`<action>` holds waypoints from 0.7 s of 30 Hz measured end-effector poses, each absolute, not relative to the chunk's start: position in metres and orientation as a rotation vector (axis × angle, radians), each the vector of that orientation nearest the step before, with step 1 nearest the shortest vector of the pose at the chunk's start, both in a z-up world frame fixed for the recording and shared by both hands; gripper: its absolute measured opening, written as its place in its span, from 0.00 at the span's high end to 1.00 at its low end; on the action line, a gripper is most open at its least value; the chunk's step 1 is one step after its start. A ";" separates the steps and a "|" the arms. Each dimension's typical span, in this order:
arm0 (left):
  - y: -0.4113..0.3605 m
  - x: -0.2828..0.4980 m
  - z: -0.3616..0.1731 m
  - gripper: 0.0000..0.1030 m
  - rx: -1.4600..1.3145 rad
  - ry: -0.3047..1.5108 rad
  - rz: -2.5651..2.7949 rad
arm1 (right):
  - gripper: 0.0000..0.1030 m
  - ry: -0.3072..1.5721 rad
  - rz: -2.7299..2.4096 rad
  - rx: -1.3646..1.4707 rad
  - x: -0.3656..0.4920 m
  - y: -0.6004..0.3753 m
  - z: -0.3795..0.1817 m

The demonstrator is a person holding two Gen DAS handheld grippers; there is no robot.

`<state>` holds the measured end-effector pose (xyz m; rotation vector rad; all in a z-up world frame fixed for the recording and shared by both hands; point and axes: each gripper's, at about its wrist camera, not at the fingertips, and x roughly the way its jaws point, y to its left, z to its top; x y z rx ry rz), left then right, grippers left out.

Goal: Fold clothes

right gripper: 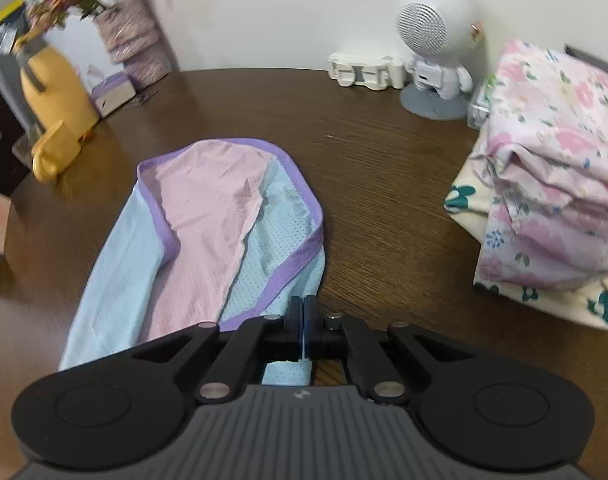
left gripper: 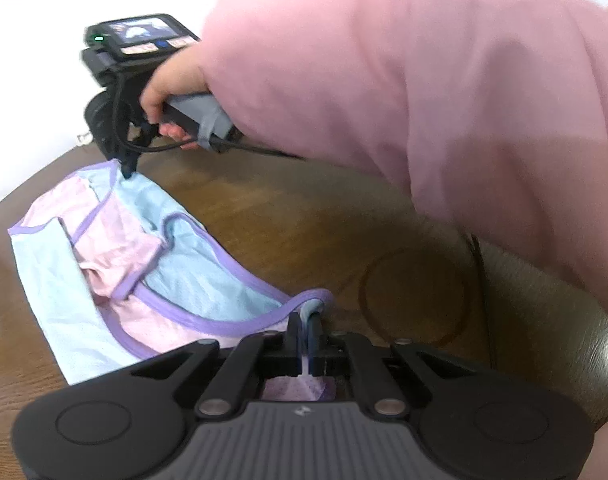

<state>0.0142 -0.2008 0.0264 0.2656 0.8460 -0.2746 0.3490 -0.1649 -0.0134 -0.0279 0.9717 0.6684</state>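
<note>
While the garment [left gripper: 115,264] lies spread on the desk [left gripper: 304,216] ahead of my left tool [left gripper: 307,336], I judge it thin, light mesh cloth (pink and pale blue, with purple binding) that will sag and slide unless held by its firmer bound edge. That edge is where I would keep my hold. My left tool is closed tight on a purple-trimmed corner, cloth pinched between the jaws and poking out behind them. My right tool [right gripper: 304,320] is likewise clamped on a pale blue corner at the garment's far end, seen from the left, its tips pointing down at the desk. My right hand [left gripper: 167,92] grips its handle from above, the pink sleeve [left gripper: 404,100] reaching across. To the right of my right tool sits a stack of floral clothes [right gripper: 552,176], well apart from the garment.
</note>
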 end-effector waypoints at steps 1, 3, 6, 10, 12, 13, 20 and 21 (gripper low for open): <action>-0.197 0.013 0.030 0.99 0.248 0.831 -0.275 | 1.00 0.972 0.668 -0.010 0.350 -0.166 -0.010; -0.185 0.005 0.037 0.99 0.205 0.792 -0.260 | 1.00 0.966 0.672 0.018 0.351 -0.165 -0.001; -0.161 -0.010 0.048 0.99 0.137 0.735 -0.208 | 1.00 0.948 0.696 0.034 0.348 -0.154 0.019; -0.133 -0.039 0.055 0.99 0.091 0.713 -0.133 | 1.00 0.909 0.751 -0.009 0.333 -0.120 0.048; -0.122 -0.050 0.052 0.99 0.074 0.736 -0.123 | 1.00 0.900 0.778 -0.053 0.322 -0.096 0.055; -0.117 -0.054 0.050 0.99 0.062 0.749 -0.125 | 1.00 0.900 0.793 -0.076 0.316 -0.082 0.055; -0.088 -0.066 0.035 0.99 -0.011 0.834 -0.186 | 1.00 0.940 0.823 -0.207 0.282 -0.006 0.034; -0.086 -0.068 0.034 0.99 -0.020 0.841 -0.200 | 1.00 0.949 0.816 -0.212 0.279 -0.001 0.029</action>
